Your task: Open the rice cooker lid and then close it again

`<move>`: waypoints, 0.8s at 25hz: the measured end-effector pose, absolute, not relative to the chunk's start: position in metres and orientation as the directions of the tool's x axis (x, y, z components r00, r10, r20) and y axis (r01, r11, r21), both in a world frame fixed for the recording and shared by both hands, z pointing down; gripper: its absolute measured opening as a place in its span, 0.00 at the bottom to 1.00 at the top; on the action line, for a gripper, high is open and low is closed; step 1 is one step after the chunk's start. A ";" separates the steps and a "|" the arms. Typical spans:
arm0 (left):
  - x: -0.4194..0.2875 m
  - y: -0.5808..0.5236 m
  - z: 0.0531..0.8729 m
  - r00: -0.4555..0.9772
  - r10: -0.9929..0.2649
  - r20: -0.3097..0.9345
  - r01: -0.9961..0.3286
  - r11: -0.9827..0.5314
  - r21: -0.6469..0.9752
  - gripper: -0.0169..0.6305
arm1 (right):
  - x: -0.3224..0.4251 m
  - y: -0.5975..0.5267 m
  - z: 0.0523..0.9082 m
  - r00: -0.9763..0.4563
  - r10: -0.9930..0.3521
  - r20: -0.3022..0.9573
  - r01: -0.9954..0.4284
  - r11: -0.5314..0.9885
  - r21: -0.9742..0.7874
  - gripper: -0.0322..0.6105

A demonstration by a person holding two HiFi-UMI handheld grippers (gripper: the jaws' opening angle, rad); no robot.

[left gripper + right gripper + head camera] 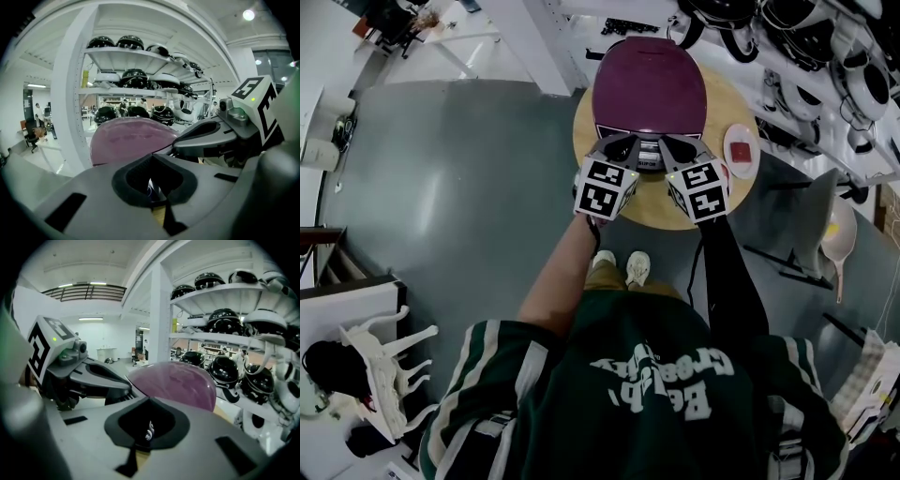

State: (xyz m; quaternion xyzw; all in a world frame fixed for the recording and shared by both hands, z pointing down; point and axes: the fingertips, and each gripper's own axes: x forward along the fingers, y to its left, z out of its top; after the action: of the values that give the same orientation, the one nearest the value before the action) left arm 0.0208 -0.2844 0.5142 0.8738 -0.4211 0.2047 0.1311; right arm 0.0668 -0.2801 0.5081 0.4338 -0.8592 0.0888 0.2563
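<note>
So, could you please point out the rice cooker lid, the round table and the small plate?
rice cooker lid (649, 89), head view, middle of its purple top.
round table (654, 208), head view, bare wood near its front edge.
small plate (741, 170), head view, lower white rim.

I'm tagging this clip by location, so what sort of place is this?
Probably a lab or stockroom, not a home kitchen: white shelves crowded with round black appliances, a grey floor, one rice cooker on a small round table.
</note>
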 end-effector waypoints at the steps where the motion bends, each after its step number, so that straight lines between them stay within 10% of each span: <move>1: 0.020 -0.285 0.514 0.566 -0.682 0.463 -0.791 -0.607 0.075 0.03 | 0.066 -0.280 0.508 -0.487 -0.697 0.526 -0.784 0.615 0.089 0.05; 20: 0.024 -0.290 0.507 0.571 -0.719 0.397 -0.808 -0.578 0.116 0.03 | 0.064 -0.278 0.513 -0.488 -0.665 0.565 -0.779 0.624 0.062 0.05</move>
State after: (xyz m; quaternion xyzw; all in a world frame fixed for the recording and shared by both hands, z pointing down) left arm 0.0235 -0.2897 0.5069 0.8746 -0.4363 0.1552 0.1438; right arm 0.0640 -0.2783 0.5134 0.4214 -0.8566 0.1016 0.2801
